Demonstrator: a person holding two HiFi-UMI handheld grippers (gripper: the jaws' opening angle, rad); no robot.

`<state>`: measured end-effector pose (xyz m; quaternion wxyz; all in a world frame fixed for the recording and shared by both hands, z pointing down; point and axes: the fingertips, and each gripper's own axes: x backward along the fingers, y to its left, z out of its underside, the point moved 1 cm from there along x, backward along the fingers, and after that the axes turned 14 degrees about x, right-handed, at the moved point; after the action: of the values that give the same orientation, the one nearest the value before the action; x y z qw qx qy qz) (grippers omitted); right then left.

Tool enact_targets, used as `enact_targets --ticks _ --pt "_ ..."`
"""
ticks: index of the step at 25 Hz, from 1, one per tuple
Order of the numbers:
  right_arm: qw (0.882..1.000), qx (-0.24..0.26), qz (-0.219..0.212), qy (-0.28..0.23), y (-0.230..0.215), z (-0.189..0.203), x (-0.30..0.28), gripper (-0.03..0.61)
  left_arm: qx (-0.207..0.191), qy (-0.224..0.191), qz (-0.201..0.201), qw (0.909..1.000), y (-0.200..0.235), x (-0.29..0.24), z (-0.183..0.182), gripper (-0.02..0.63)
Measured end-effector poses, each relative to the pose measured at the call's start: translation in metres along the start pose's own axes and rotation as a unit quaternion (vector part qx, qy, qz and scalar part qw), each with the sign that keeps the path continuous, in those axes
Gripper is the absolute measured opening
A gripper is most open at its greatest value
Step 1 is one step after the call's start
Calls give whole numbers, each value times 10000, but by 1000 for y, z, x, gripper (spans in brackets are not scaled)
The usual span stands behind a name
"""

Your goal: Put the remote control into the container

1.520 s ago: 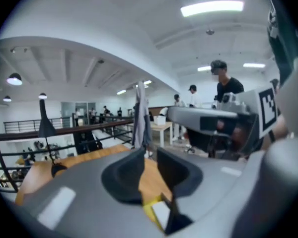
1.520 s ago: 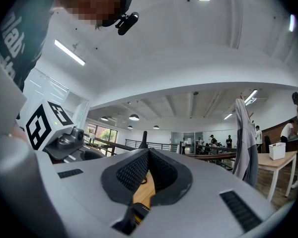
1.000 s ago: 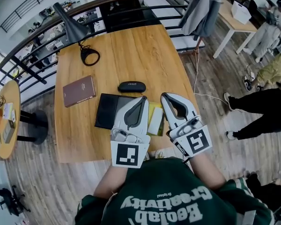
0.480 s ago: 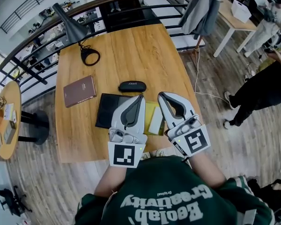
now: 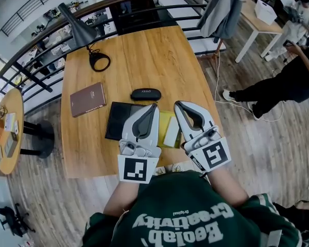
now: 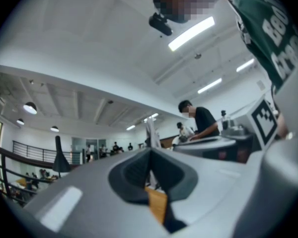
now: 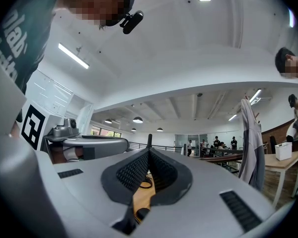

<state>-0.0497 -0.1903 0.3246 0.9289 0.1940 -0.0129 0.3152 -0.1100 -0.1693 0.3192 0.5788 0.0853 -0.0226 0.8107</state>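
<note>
A white remote control point(image 5: 171, 132) lies on a yellow flat thing point(image 5: 166, 119) near the table's front edge, between my two grippers. Left of it, partly under my left gripper, is a black flat rectangular thing point(image 5: 118, 120); whether it is the container I cannot tell. My left gripper point(image 5: 155, 106) hovers over the black thing's right edge, its jaws shut with nothing between them point(image 6: 150, 150). My right gripper point(image 5: 177, 104) is just right of the remote, jaws also shut and empty point(image 7: 149, 148). Both point away from me and slightly upward.
A black oval case point(image 5: 146, 94) lies just beyond the gripper tips. A brown notebook point(image 5: 87, 99) sits to the left, and a black desk lamp point(image 5: 81, 31) with its cord stands at the far left corner. The wooden table point(image 5: 154, 55) ends close on the right. A railing runs behind it.
Both grippers have hardly moved, only drifting a little toward me. A person on the floor at the right has walked on.
</note>
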Motion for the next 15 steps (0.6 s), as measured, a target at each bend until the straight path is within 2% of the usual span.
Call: enact_targets --ticks 15 --pt "10000 -59 14 77 1 4 5 15 -13 52 42 10000 0 -1 3 -5"
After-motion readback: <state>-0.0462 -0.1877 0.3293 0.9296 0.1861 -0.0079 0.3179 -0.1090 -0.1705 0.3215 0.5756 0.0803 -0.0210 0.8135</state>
